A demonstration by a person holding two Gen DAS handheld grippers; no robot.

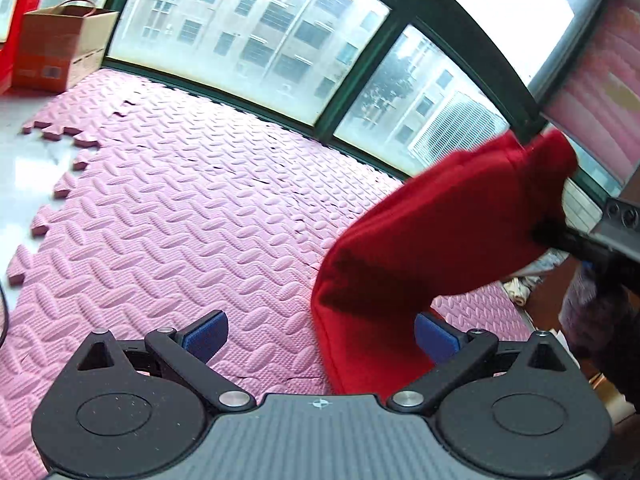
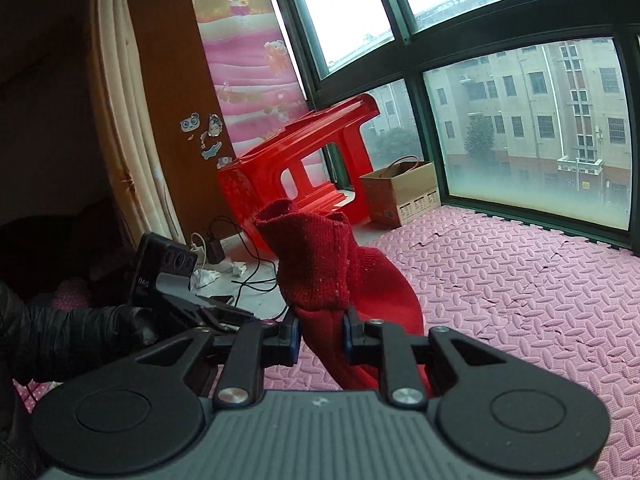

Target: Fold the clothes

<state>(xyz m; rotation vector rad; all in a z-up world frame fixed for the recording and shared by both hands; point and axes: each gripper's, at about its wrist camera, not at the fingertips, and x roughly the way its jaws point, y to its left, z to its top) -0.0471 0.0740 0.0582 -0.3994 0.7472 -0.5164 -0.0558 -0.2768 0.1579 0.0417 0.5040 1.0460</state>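
Note:
A red knitted garment [image 2: 320, 264] hangs in the air above the pink foam mat [image 2: 520, 300]. My right gripper [image 2: 320, 334] is shut on a bunched part of it, with the cuff end sticking up past the fingers. In the left wrist view the same red garment [image 1: 440, 240] slopes from the right gripper [image 1: 568, 240] at the far right down to the mat [image 1: 180, 208]. My left gripper [image 1: 320, 336] is open, its blue pads wide apart, and the garment's lower edge hangs between them without being held.
A red plastic stool [image 2: 296, 168] lies tipped by the window, with a cardboard box [image 2: 400, 196] beside it. Cables and a charger [image 2: 224, 248] lie on the bare floor at the left. A paper bag [image 1: 60, 52] stands beyond the mat's jagged edge. Windows line the far side.

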